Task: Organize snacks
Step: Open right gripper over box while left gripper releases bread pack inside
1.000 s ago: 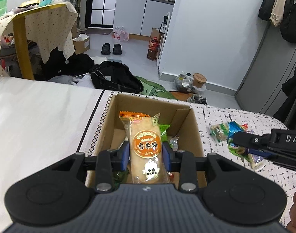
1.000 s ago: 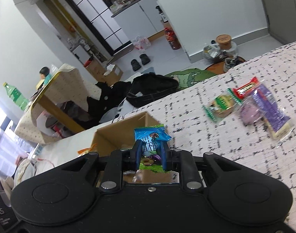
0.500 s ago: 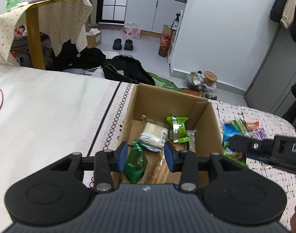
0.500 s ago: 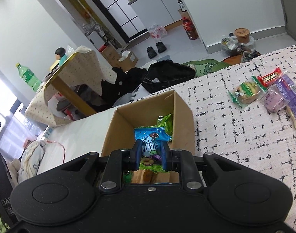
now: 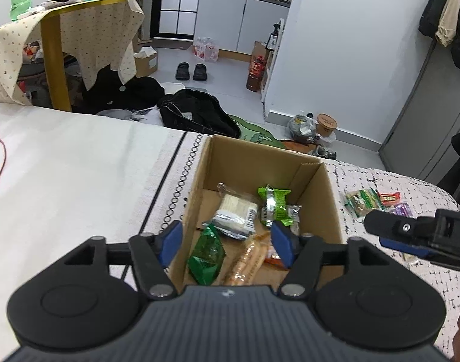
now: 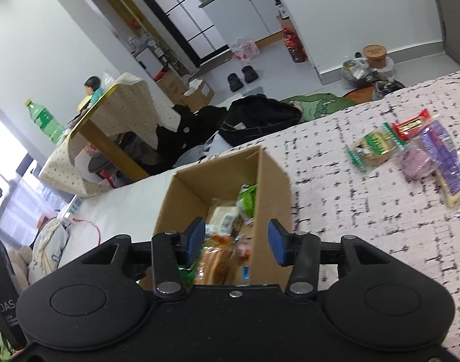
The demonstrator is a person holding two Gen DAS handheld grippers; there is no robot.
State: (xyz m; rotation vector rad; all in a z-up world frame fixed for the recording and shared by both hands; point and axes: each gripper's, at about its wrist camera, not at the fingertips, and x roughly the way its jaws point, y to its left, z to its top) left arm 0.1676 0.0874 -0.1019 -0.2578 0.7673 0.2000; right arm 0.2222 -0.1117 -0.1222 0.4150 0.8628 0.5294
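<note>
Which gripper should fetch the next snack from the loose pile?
Probably the right gripper. Both grippers hang over the cardboard box, jaws opening with nothing pinched. The loose snack pile lies on the right gripper's side; the left gripper would have to cross the box.

The cardboard box [image 5: 332,208] sits on the bed [image 5: 64,181], and inside it lie several snack packets [image 5: 239,214] heaped together on its floor. To the right of the box, well apart on the patterned cover [image 6: 365,211], a small cluster of loose snacks [image 6: 410,147] lies touching one another. Both grippers hang over the near edge of the box, the left gripper [image 5: 226,244] beside the right gripper [image 6: 236,242]. Behind the bed, on the floor, a bag [image 5: 196,114] lies, with a pair of slippers [image 5: 191,71] farther back.
</note>
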